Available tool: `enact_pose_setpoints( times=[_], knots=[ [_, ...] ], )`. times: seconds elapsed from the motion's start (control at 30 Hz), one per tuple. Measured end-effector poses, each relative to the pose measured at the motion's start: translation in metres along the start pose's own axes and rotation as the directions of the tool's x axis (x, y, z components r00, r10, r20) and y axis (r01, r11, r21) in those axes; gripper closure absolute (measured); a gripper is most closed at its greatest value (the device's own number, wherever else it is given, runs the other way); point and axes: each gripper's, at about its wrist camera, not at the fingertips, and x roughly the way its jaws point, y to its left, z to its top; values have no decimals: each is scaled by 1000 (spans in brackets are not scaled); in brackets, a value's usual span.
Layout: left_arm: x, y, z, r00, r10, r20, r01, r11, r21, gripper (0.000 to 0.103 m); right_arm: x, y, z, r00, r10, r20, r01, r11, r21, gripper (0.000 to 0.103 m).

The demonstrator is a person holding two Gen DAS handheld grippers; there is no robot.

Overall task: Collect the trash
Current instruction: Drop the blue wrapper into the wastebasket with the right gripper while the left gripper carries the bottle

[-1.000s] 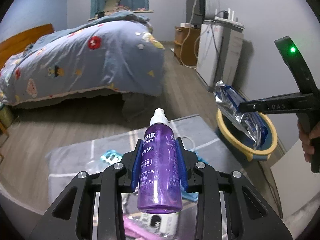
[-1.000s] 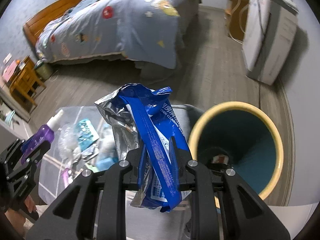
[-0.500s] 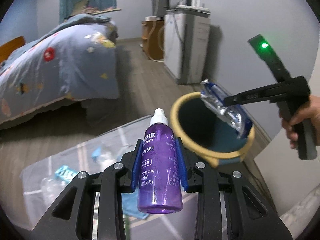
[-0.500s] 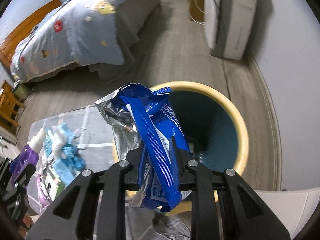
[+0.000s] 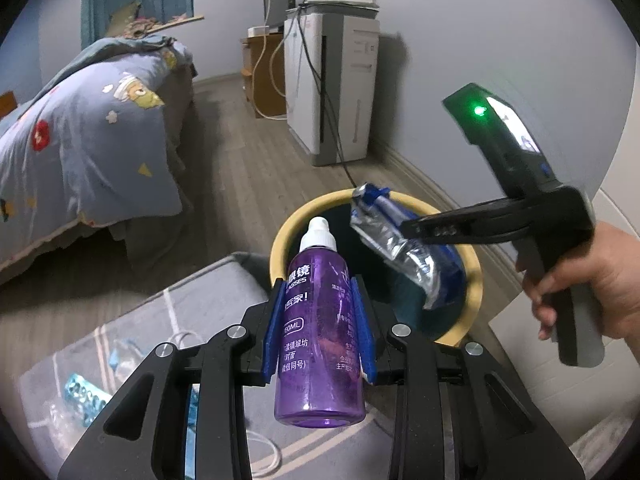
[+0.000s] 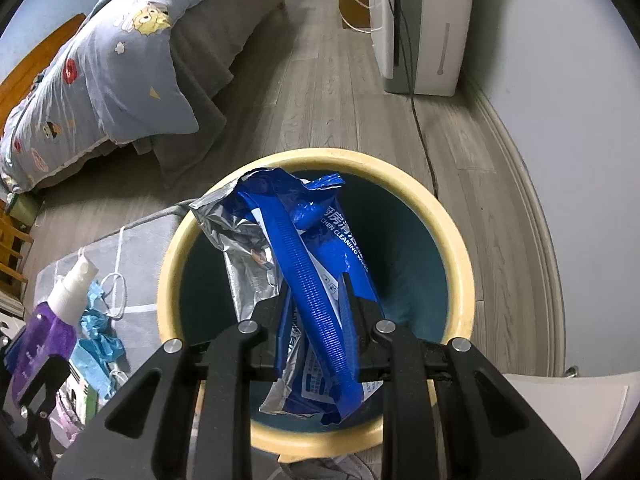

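My left gripper (image 5: 319, 320) is shut on a purple spray bottle (image 5: 318, 344) with a white cap, held upright just left of the bin. My right gripper (image 6: 316, 300) is shut on a blue and silver wipes packet (image 6: 304, 264) and holds it directly over the open mouth of the round bin (image 6: 456, 248), which has a yellow rim and a dark teal inside. The packet (image 5: 408, 256) and bin (image 5: 474, 268) also show in the left wrist view. The bottle (image 6: 52, 320) shows at the left of the right wrist view.
A grey mat (image 6: 140, 240) left of the bin holds blue wrappers (image 6: 96, 324), a white cord and other litter. A bed with a blue quilt (image 6: 120, 60) stands behind. A white appliance (image 6: 428, 20) with a cable stands by the wall. A white surface (image 6: 560, 412) lies at right.
Both grippers have moved right toward the bin. The wipes packet has gone from beside the bin's rim to over its mouth. The purple bottle has come close to the bin's left edge.
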Motion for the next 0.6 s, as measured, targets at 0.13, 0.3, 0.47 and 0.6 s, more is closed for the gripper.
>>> enact_pose_setpoints(
  times=[0.13, 0.3, 0.47, 0.6],
  knots=[
    [10, -2, 2, 1000, 0, -9, 0, 1000, 1, 70, 11, 0, 2, 999, 14, -30, -13, 1000, 13, 73],
    [25, -6, 4, 1000, -7, -29, 7, 1000, 7, 70, 10, -11, 3, 999, 22, -29, -19, 997, 75, 48],
    [48, -19, 4, 998, -14, -61, 17, 999, 47, 70, 6, -35, 3, 1000, -14, -17, 17, 986, 168, 48],
    [64, -31, 3, 996, -21, -91, 27, 997, 68, 70, 2, -52, 1, 999, -46, -7, 47, 973, 225, 48]
  ],
)
